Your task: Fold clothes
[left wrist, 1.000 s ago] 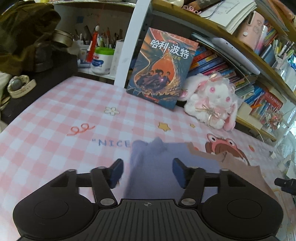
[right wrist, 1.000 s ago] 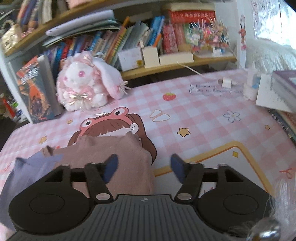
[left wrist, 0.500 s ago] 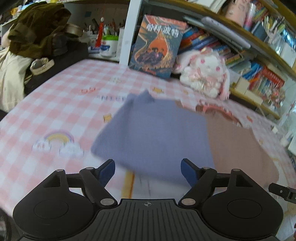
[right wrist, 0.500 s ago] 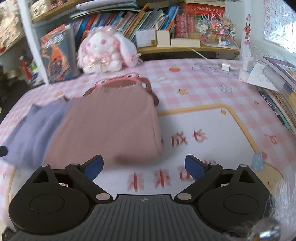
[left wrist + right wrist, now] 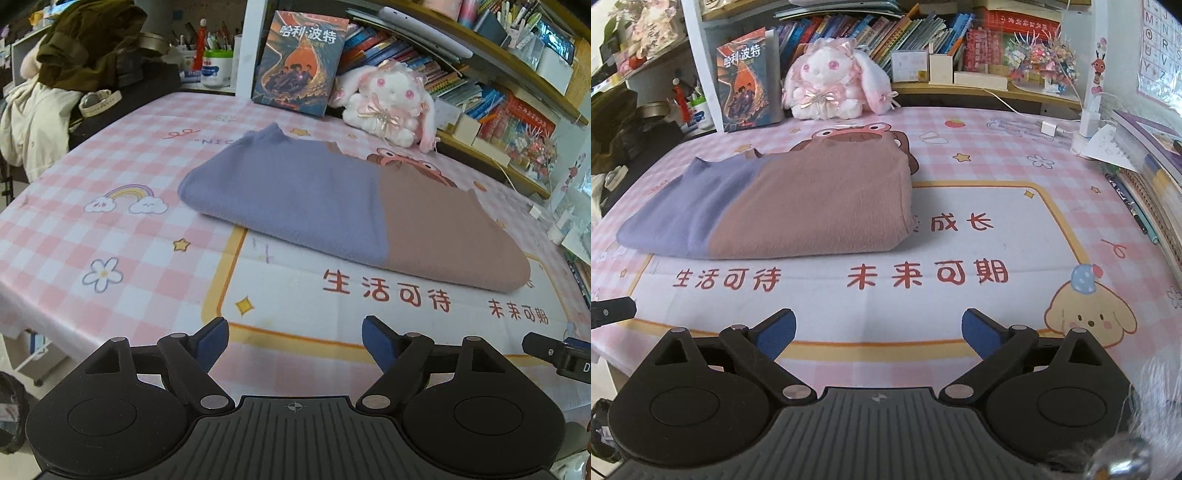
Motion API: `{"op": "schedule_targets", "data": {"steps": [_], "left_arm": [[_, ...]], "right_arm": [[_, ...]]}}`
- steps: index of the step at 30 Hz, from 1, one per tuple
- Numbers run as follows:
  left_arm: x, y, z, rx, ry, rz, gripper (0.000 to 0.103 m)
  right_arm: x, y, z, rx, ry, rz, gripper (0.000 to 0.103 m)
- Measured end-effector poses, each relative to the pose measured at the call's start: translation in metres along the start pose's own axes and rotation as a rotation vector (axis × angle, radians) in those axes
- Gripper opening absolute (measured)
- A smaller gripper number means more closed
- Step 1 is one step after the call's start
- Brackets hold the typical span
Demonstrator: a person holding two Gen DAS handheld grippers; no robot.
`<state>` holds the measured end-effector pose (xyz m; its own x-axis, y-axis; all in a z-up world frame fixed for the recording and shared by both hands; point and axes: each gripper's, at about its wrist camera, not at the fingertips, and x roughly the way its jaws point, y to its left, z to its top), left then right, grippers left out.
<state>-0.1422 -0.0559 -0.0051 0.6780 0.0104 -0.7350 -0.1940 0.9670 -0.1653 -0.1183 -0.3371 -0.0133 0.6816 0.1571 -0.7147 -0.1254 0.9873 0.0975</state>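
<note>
A folded sweater, purple on the left half and brown-pink on the right (image 5: 343,206), lies flat on the pink checked table mat (image 5: 110,229). It also shows in the right wrist view (image 5: 783,206). My left gripper (image 5: 295,341) is open and empty, held above the mat's front edge, well short of the sweater. My right gripper (image 5: 879,334) is open and empty too, above the front of the mat, to the right of the left one. The tip of the right gripper (image 5: 557,356) shows at the right edge of the left wrist view.
A plush rabbit (image 5: 831,86) and an upright book (image 5: 748,79) stand at the back against bookshelves. Stacked books (image 5: 1152,173) and a charger with cable (image 5: 1049,127) lie at the right. A dark bag and clothes (image 5: 92,48) sit at the far left.
Both grippers have let go of the sweater and pulled back toward the front edge. The sweater now lies folded and still on the mat.
</note>
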Motion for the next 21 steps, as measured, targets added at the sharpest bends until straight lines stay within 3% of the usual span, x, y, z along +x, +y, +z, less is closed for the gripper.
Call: {"op": "schedule_targets", "data": {"steps": [3,14,21], "left_arm": [[-0.004,0.0,-0.002,-0.006,-0.005,0.007,0.09],[0.005,-0.001,0.006,0.043,0.02,-0.021,0.09],[0.025,0.01,0.029,-0.001,0.114,-0.087,0.091]], "right_arm": [[-0.004,-0.002,-0.003,0.003,-0.001,0.0,0.098],[-0.006,0.0,-0.004,0.039,-0.002,-0.028,0.099],[0.002,0.011,0.006,0.069,-0.004,-0.062,0.1]]}}
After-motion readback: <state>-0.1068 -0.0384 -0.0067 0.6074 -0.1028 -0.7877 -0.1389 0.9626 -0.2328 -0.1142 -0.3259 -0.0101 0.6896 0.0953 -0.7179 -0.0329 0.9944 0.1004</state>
